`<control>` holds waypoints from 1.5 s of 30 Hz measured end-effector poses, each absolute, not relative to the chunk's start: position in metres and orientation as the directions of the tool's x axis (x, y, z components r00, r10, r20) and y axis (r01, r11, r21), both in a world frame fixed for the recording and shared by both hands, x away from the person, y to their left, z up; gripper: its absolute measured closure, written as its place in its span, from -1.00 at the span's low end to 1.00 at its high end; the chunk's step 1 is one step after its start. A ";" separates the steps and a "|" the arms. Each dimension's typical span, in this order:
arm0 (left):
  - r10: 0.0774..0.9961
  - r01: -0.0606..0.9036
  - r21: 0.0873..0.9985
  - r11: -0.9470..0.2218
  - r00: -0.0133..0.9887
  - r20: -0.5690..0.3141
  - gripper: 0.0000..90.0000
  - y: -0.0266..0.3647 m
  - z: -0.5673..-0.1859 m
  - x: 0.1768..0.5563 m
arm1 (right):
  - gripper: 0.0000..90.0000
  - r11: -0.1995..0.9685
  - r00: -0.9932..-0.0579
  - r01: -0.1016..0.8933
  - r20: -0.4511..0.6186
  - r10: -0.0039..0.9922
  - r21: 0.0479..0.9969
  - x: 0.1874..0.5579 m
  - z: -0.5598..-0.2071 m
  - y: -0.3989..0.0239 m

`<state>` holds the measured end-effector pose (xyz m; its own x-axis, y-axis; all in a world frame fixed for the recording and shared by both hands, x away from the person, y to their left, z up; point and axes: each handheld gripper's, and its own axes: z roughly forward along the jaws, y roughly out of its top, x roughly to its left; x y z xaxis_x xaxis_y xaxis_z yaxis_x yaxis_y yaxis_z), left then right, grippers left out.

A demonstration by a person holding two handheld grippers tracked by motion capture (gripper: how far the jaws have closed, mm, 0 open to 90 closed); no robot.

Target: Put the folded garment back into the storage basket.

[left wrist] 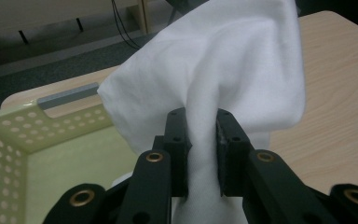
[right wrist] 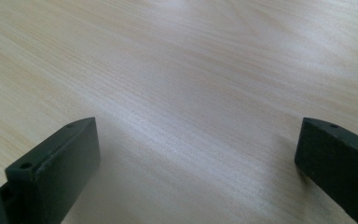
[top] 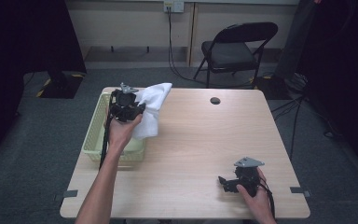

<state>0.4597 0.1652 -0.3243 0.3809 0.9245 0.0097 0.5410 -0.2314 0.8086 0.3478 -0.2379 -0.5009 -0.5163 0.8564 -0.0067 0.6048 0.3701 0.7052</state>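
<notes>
Two grippers appear over a wooden table point(top: 191, 140). At the upper left of the high view, the left gripper point(top: 137, 109) is held above the right edge of a pale yellow-green basket point(top: 95, 128), its jaws pinched on a white cloth point(top: 154, 105). In the left gripper view the cloth point(left wrist: 223, 70) billows up from between the jaws and hangs down below them; the perforated basket wall point(left wrist: 9, 140) fills the lower left. Whether the cloth's lower end touches the basket rim cannot be told. At the lower right of the high view, the right gripper point(top: 223, 182) sits low over bare table. In the right gripper view its jaws stand wide apart, with wood grain point(right wrist: 191, 93) between them.
</notes>
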 end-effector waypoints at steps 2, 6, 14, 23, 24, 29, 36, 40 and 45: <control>0.928 0.543 0.809 -0.227 0.373 0.010 0.72 0.170 -0.325 0.459 | -1.00 0.370 -0.516 0.605 -0.007 0.856 0.705 0.348 -0.501 -0.238; 0.933 0.544 0.812 -0.212 0.360 0.003 0.72 0.178 -0.327 0.457 | -1.00 0.370 -0.516 0.605 -0.007 0.856 0.705 0.348 -0.501 -0.238; 0.942 0.543 0.816 -0.199 0.336 0.006 0.72 0.192 -0.325 0.454 | -1.00 0.370 -0.516 0.605 -0.007 0.856 0.705 0.348 -0.501 -0.238; 0.951 0.559 0.806 -0.196 0.309 0.018 0.72 0.206 -0.330 0.452 | -1.00 0.370 -0.517 0.604 -0.007 0.856 0.705 0.348 -0.501 -0.238; 0.952 0.556 0.808 -0.194 0.305 0.018 0.72 0.207 -0.331 0.451 | -1.00 0.370 -0.517 0.605 -0.007 0.856 0.705 0.348 -0.501 -0.238; 0.960 0.582 0.793 -0.182 0.278 0.017 0.72 0.219 -0.342 0.452 | -1.00 0.370 -0.516 0.605 -0.007 0.856 0.705 0.348 -0.501 -0.238; 0.969 0.598 0.785 -0.160 0.249 0.008 0.72 0.231 -0.355 0.451 | -1.00 0.368 -0.514 0.606 -0.006 0.858 0.705 0.348 -0.501 -0.238; 0.972 0.607 0.779 -0.156 0.235 0.012 0.72 0.236 -0.362 0.450 | -1.00 0.367 -0.513 0.607 -0.005 0.858 0.705 0.348 -0.501 -0.238; 0.976 0.615 0.774 -0.151 0.216 0.019 0.72 0.241 -0.368 0.454 | -1.00 0.367 -0.513 0.607 -0.005 0.858 0.705 0.348 -0.501 -0.238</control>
<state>0.4543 0.2411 -0.3678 0.2157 0.9763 0.0186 0.6154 -0.1507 0.7737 0.3481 -0.2376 -0.5008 -0.5129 0.8584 -0.0048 0.6073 0.3668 0.7047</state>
